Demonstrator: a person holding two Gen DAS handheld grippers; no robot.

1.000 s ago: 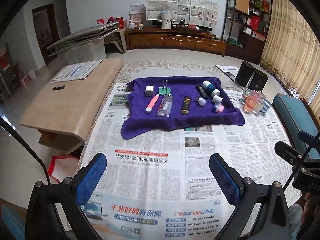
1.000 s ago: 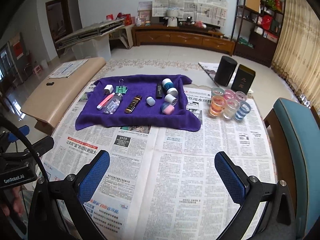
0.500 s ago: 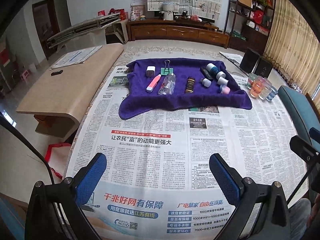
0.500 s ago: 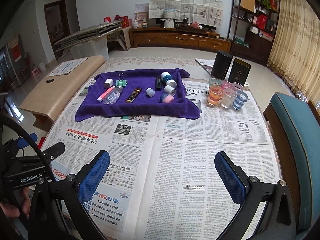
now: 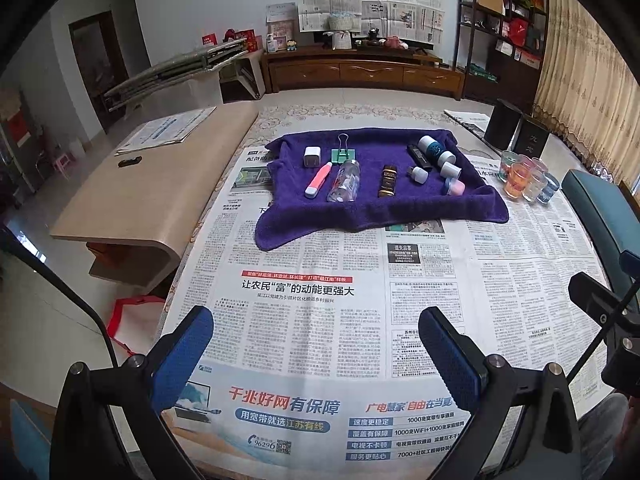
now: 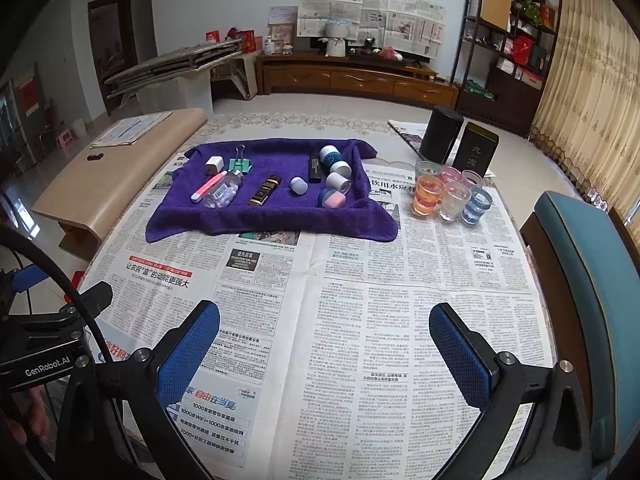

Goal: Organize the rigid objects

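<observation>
A purple towel (image 5: pixel 400 208) (image 6: pixel 280 216) lies at the far side of the newspaper-covered table. On it lie a white plug (image 5: pixel 310 157), a green binder clip (image 5: pixel 343 155), a pink pen (image 5: pixel 318 179), a clear pill bottle (image 5: pixel 345 181) (image 6: pixel 222 191), a dark brown tube (image 5: pixel 388 181) (image 6: pixel 265 190), a black stick (image 5: pixel 419 156) and several small white, blue and pink jars (image 6: pixel 335 182). My left gripper (image 5: pixel 316 356) and right gripper (image 6: pixel 324 352) are both open and empty, hovering over the near newspaper, well short of the towel.
Several small glasses with coloured contents (image 6: pixel 448 196) stand right of the towel, with two black canisters (image 6: pixel 460 144) behind them. A teal chair (image 6: pixel 592 280) is at the right edge. A beige low bench (image 5: pixel 140 192) stands to the left.
Both grippers have drawn back and risen a little, so the towel and its objects look farther away and more level. Both stay open.
</observation>
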